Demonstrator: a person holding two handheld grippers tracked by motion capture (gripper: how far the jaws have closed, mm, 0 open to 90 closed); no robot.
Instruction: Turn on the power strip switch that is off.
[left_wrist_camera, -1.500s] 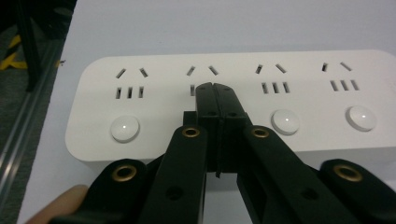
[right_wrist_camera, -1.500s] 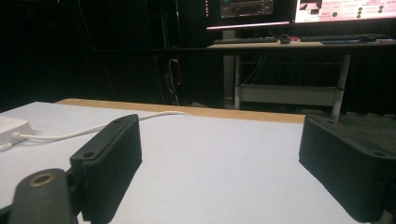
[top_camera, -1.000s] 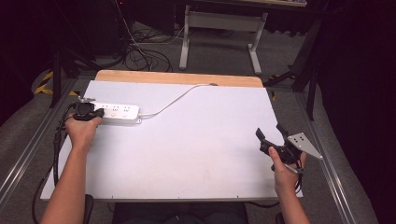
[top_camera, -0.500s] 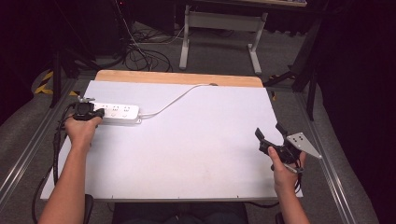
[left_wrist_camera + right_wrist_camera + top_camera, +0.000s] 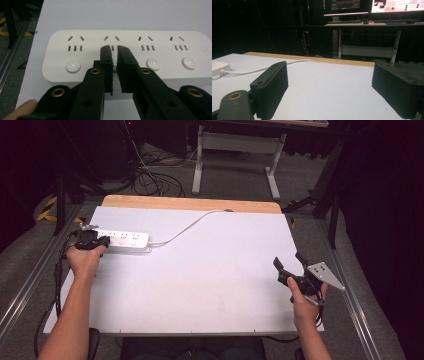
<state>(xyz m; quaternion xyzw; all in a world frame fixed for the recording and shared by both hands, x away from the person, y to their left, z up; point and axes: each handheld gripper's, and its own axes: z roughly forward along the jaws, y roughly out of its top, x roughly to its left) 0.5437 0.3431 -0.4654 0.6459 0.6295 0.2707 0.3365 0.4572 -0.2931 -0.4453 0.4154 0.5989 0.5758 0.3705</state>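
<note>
A white power strip [image 5: 124, 240] with four socket groups and a round button under each lies flat near the far-left corner of the desk [image 5: 210, 285], its white cord [image 5: 187, 226] curving off toward the wooden back edge. The left gripper [image 5: 111, 53] rests over the strip's second button with its jaws nearly together, a thin gap between them. The right gripper [image 5: 290, 266] hovers near the desk's right edge, jaws spread wide on nothing, and bare white surface lies between the two.

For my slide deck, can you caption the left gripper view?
Left gripper, jaws nearly closed, poised over the second round button of a white power strip on the table.
</note>
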